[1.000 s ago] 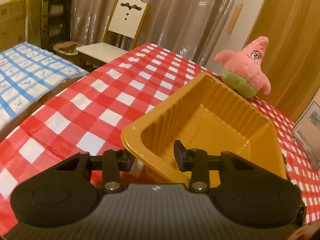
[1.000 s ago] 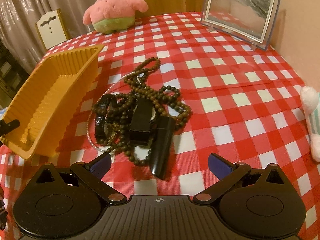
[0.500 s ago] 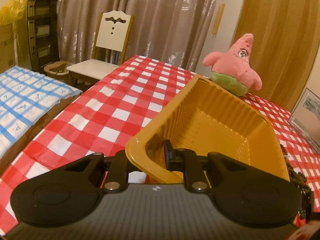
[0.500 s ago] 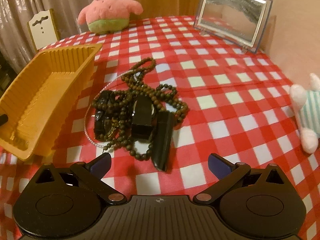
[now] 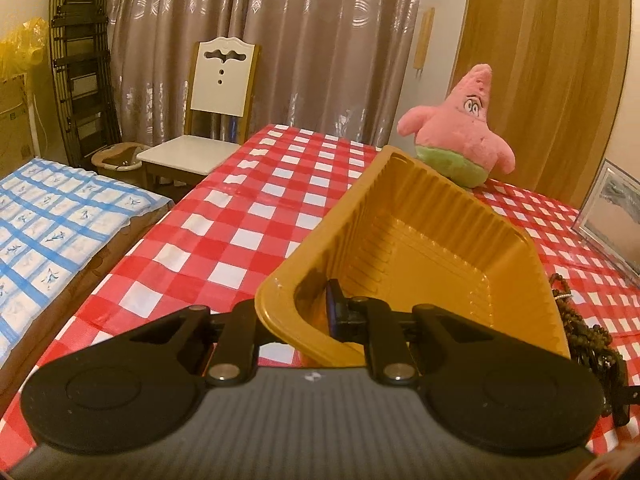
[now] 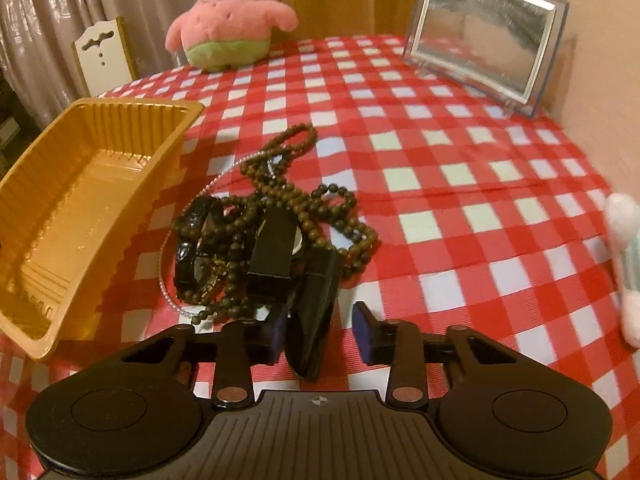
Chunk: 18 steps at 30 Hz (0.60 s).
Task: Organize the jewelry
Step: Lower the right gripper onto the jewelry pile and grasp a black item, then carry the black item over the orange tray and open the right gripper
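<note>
A table under a red-and-white checked cloth carries everything, with a pink plush at its far edge and a framed mirror standing at the far right corner. Near the middle a tangle of brown beads lies on the cloth, mixed with a thin pearl strand, dark watches and a black case, just beside a yellow tray along the left edge, which is tilted, so only part of it rests on the cloth. A white soft toy lies at the right edge
</note>
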Motion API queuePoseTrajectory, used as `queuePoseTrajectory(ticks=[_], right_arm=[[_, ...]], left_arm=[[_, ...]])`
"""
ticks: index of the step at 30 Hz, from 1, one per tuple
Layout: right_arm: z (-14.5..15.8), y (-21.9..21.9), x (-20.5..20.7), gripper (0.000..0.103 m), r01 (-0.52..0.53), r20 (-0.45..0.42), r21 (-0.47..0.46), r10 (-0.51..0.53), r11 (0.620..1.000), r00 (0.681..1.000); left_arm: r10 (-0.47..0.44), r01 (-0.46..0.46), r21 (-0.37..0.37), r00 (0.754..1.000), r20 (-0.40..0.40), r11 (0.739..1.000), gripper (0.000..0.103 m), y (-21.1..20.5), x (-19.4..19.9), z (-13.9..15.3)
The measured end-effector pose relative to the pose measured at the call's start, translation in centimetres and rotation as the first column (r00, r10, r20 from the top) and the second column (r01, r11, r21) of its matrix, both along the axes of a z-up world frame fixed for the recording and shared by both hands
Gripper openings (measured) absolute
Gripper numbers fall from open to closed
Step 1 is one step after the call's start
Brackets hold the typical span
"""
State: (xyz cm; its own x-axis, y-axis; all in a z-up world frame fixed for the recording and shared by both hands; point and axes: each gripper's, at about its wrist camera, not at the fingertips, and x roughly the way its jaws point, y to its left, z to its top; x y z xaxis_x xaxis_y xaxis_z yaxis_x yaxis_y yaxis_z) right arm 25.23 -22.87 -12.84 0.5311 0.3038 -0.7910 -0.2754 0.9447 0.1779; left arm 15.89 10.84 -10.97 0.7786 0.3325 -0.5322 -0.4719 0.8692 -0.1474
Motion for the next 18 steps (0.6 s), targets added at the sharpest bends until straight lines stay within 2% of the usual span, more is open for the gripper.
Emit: queuePoseTrajectory(ticks=[3,10,18], right_arm=[[-0.3,-0.1,0.4,0.024,-0.013,-0.007,0.028,0.014,1.0,1.0],[0.0,-0.8,0.4,0.023,-0.028,-0.013,0.043,0.028,0.999,1.0],[3.0,-2.4,-0.4,0.023,-0.014,0.009,0.121,0.013,0.993,1.0]], left_arm=[[-0.002,0.002,0.009,1.0,0.001,1.0,0.014,-0.2,-0.2,0.2],[-0.007,0.007,0.021,1.0,-0.001,1.0,0.013,-0.2,-0.3,0.3],[-0.014,0.014,0.032,1.0,-0.004,0.999,0.013,-0.2,-0.5,0.5]])
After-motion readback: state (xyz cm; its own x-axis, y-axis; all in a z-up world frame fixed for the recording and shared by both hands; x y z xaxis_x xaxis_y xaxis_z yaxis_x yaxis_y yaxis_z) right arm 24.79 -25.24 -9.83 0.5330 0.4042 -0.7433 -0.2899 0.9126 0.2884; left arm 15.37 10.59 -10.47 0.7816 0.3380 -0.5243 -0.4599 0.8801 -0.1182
